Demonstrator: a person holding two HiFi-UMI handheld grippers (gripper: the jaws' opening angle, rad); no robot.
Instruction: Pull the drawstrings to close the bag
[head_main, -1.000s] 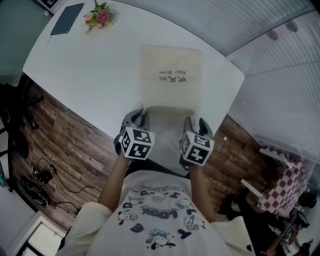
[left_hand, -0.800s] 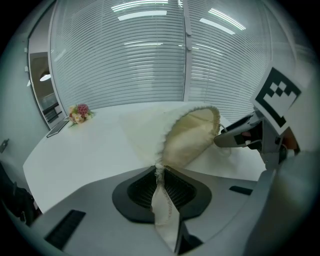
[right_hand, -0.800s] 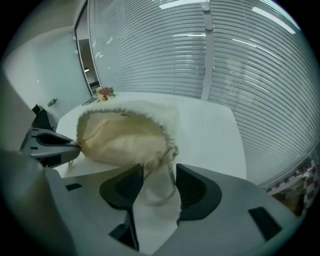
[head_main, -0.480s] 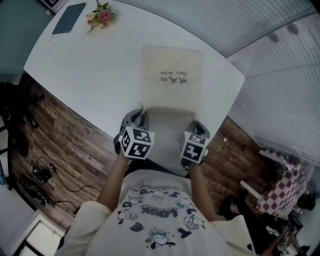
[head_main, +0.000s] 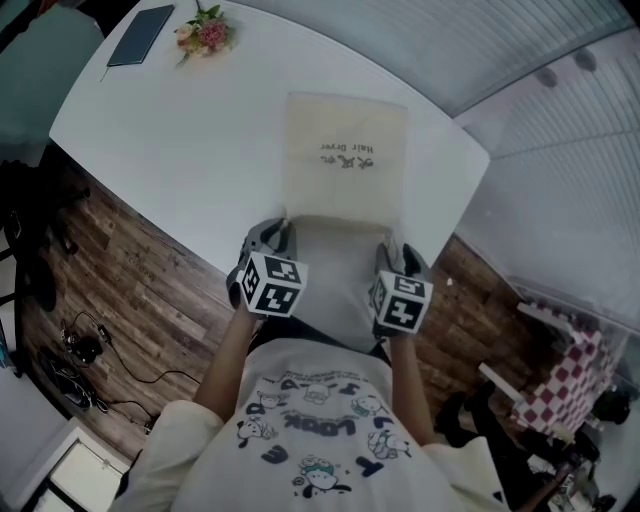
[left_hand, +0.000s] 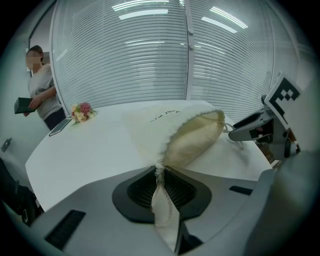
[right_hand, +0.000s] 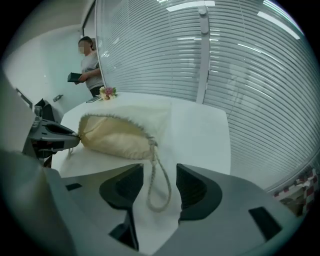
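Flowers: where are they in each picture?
Head view: the flowers are at the top left, on a far corner of the table.
Left gripper view: the flowers are left of middle, at the table's far edge.
Right gripper view: the flowers are small, at the upper left.
Shared landmark: the bag, which lies on the table in all three views.

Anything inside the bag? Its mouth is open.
Through the open mouth of the bag only its cream inner fabric shows; nothing lies near the opening. The deeper part, flat on the table, is covered by the cloth, so contents there cannot be told.
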